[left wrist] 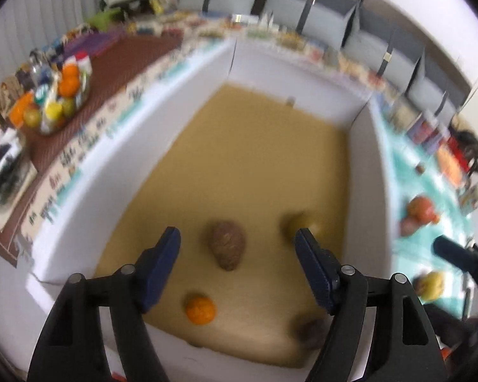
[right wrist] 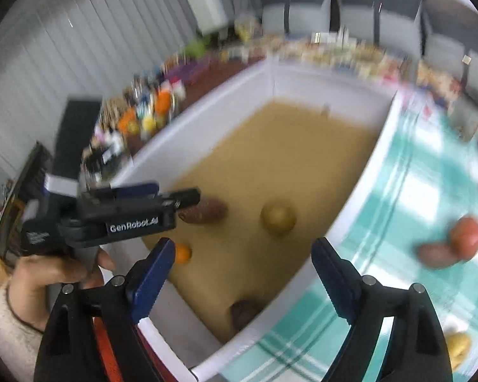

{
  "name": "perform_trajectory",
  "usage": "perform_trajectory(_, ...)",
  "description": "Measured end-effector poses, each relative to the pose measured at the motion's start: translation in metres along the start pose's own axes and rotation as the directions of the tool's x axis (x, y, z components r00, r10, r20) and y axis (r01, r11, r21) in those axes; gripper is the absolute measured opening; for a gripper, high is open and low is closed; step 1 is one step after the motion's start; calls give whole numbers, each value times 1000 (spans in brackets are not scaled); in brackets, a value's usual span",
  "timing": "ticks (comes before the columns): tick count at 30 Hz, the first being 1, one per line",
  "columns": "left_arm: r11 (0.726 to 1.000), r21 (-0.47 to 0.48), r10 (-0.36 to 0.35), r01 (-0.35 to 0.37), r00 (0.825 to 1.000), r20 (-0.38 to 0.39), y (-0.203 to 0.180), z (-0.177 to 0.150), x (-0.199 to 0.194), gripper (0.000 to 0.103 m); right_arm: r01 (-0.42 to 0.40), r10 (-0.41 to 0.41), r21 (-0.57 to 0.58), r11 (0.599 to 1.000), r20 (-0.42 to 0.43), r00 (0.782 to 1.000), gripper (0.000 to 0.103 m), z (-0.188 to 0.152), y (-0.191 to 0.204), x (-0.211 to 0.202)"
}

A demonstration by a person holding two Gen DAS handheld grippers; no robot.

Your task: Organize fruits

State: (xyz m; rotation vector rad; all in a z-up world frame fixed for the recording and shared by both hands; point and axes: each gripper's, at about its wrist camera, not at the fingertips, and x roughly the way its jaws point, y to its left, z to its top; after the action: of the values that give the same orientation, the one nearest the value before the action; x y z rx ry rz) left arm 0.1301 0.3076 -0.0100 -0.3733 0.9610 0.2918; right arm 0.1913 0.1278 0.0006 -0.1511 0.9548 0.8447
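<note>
A white-walled box (left wrist: 207, 73) with a tan floor holds a brown oval fruit (left wrist: 228, 244), an orange (left wrist: 200, 309), a yellow-green round fruit (left wrist: 291, 222) and a dark brown fruit (left wrist: 309, 332). My left gripper (left wrist: 237, 242) is open and empty above the brown oval fruit. It also shows in the right wrist view (right wrist: 175, 195), held in a hand over the box. My right gripper (right wrist: 243, 253) is open and empty over the box's near right wall (right wrist: 360, 197). There the same fruits show: brown oval (right wrist: 204, 212), round yellow-green (right wrist: 278, 218), orange (right wrist: 182, 253), dark brown (right wrist: 243, 313).
On the teal checked cloth (right wrist: 414, 191) right of the box lie a red fruit (right wrist: 467, 235), a brown fruit (right wrist: 436, 254) and a yellow fruit (right wrist: 459, 347). A bowl of mixed fruit (left wrist: 55, 98) stands on a brown mat at left. Packets line the far table edge.
</note>
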Motion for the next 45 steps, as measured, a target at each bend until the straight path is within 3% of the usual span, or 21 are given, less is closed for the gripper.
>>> perform_trajectory(3,999,30,-43,40,992,116,-25,10,-41,82,68,-64,-32,997,118,991,98,9,-10,-53)
perform_trajectory(8,974,143,-202,174,955,217,-95,-5,-93,87,216,-216,30,976,267,939,103,-15,-55,-141)
perform_trajectory(12,936,239,-300,258,940,163,-156,-50,-87,89,342,-376,166,925,276,885,103,-72,-114,-174)
perform_trajectory(16,911,292,-312,292,950,22,-201,-112,-36,89,463,-520,286,839,170,837,103,-158,-168,-169)
perform_trajectory(18,911,316,-273,265,962,-19,-215,-146,-3,89,487,-547,347,802,97,831,103,-202,-189,-157)
perform_trajectory(22,921,325,-227,216,974,-4,-223,-178,37,87,513,-575,427,745,19,818,103,-264,-214,-139)
perform_trajectory(25,919,357,-185,166,983,18,-224,-183,55,88,533,-586,399,746,15,810,103,-282,-216,-128)
perform_trajectory(28,919,375,-149,124,988,38,-224,-196,61,89,562,-608,351,749,26,794,103,-282,-216,-121)
perform_trajectory(31,925,363,-118,109,993,4,-219,-205,76,89,556,-607,366,746,31,794,103,-288,-215,-117)
perform_trajectory(35,907,415,-103,79,994,35,-224,-213,77,94,572,-610,341,746,5,793,103,-296,-213,-107)
perform_trajectory(38,906,417,-107,76,993,52,-223,-216,77,95,567,-594,363,739,-43,803,103,-302,-222,-99)
perform_trajectory(45,903,423,-106,77,993,47,-224,-217,78,95,565,-602,371,737,-18,798,103,-306,-224,-98)
